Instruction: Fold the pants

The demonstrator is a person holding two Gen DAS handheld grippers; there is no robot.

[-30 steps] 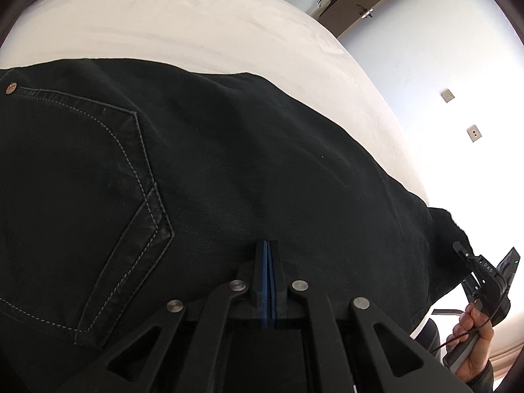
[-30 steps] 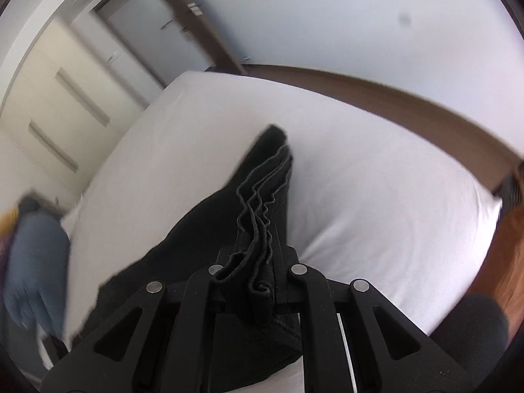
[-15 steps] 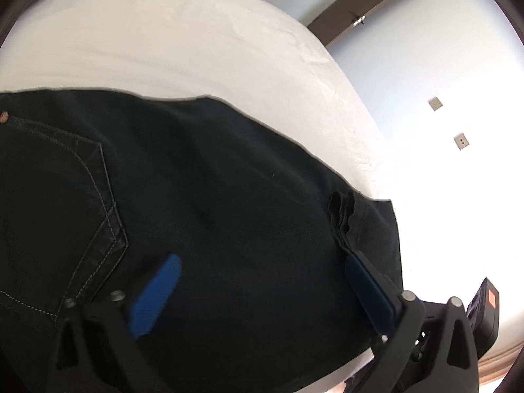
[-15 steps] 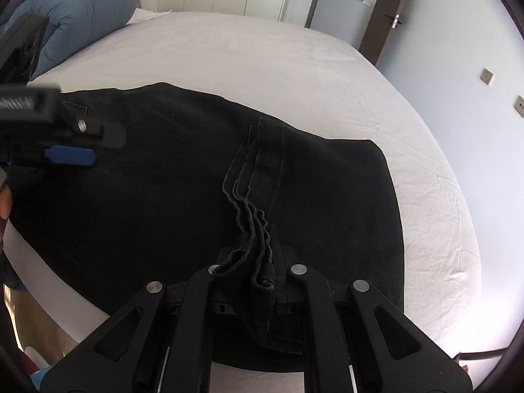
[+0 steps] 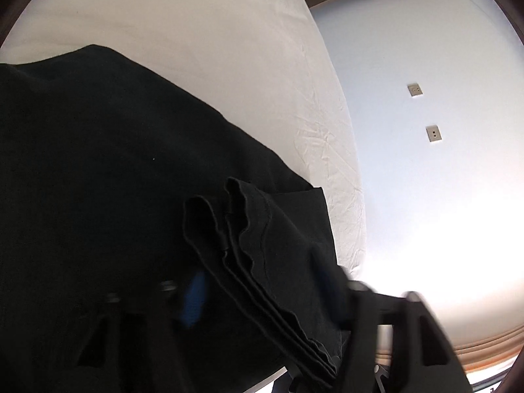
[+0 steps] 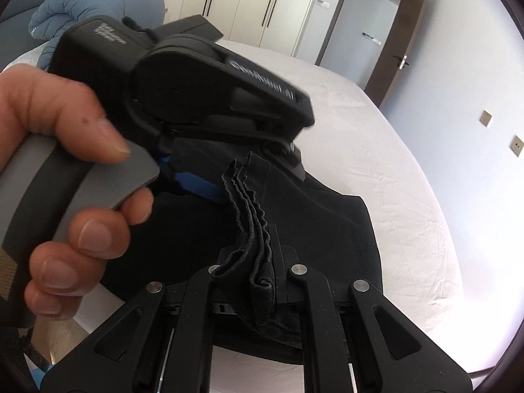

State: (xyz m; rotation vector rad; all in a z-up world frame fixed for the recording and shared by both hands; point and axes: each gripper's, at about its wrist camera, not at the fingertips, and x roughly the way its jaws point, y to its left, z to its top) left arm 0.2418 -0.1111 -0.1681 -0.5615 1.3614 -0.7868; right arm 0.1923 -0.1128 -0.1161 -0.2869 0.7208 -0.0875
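Left wrist: left gripper (image 5: 262, 298) jaws closing around the stacked hems (image 5: 249, 245) of the black pants (image 5: 98, 163) on the bed (image 5: 196, 32). Right wrist: right gripper (image 6: 262, 281) clamped tight on that bunch. Mid-fold; next, secure the left grip, then carry the hems over together.

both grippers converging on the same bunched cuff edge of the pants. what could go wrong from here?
1. The left gripper is closing around the stacked hem layers near the right gripper; it may catch only some layers, skewing the fold.
2. The two grippers stand very close, so their fingers could collide.
3. The black pants lie near the bed's edge; a tug could drag them off.
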